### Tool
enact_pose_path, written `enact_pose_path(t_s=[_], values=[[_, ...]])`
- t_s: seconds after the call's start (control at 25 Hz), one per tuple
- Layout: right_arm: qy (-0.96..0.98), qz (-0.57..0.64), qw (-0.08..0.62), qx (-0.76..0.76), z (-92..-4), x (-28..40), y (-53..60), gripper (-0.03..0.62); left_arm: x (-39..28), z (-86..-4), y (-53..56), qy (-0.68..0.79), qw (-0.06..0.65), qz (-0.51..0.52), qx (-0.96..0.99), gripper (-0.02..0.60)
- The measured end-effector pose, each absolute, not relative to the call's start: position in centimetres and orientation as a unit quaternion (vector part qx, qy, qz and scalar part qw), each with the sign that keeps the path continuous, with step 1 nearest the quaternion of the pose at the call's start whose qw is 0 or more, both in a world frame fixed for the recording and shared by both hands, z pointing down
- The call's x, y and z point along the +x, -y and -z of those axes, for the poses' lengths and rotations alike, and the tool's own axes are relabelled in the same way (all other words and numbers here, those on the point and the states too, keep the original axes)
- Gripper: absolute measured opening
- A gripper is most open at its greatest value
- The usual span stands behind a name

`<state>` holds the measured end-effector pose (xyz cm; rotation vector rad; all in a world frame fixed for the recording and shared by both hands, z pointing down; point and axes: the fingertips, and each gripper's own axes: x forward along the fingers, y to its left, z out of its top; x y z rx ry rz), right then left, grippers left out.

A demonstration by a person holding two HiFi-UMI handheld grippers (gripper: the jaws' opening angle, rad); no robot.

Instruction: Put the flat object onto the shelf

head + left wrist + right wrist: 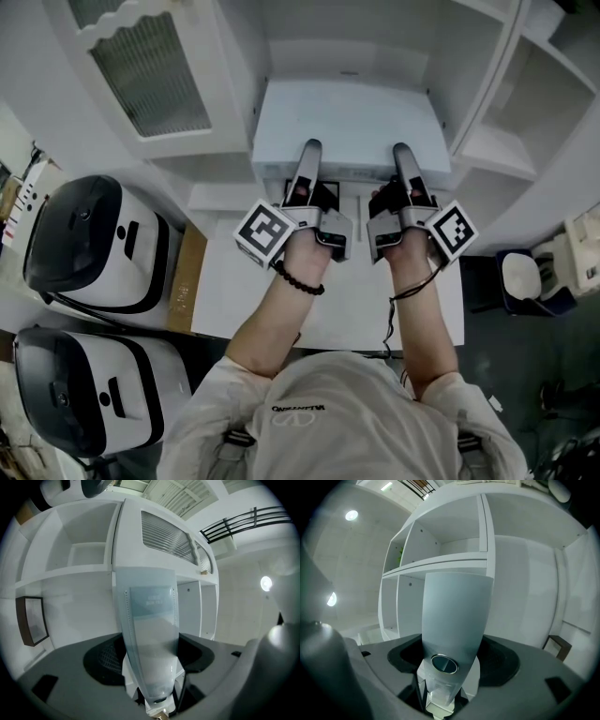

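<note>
White flat rectangular panel (352, 117), plain white, ahead of the left claw (310, 148)! Behind that claw, a black-and-white square-patterned marker cube (264, 232); off to its left, glossy black-and-white rounded helmets (89, 242).

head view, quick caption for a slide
Left tongs and right tongs clamp the near edge of a flat white object before the white shelf unit

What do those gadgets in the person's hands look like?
The left gripper and right gripper match: grey bodies, long pale jaws, and a white cube printed with black square markers. A black bead bracelet circles the left wrist, a thin black cord hangs at the right. The pale shirt has short sleeves.
</note>
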<state>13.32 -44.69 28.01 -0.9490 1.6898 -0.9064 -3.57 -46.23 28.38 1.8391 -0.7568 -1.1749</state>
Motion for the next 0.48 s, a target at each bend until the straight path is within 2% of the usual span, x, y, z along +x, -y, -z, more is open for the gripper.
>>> enact_pose_path(t_s=[0.48], values=[[-0.704, 0.389, 0.450, -0.389, -27.4, 13.3, 47.4, 0.345, -3.2, -27.2, 48.9, 0.298, 0.382, 0.484, 0.729, 0.344]])
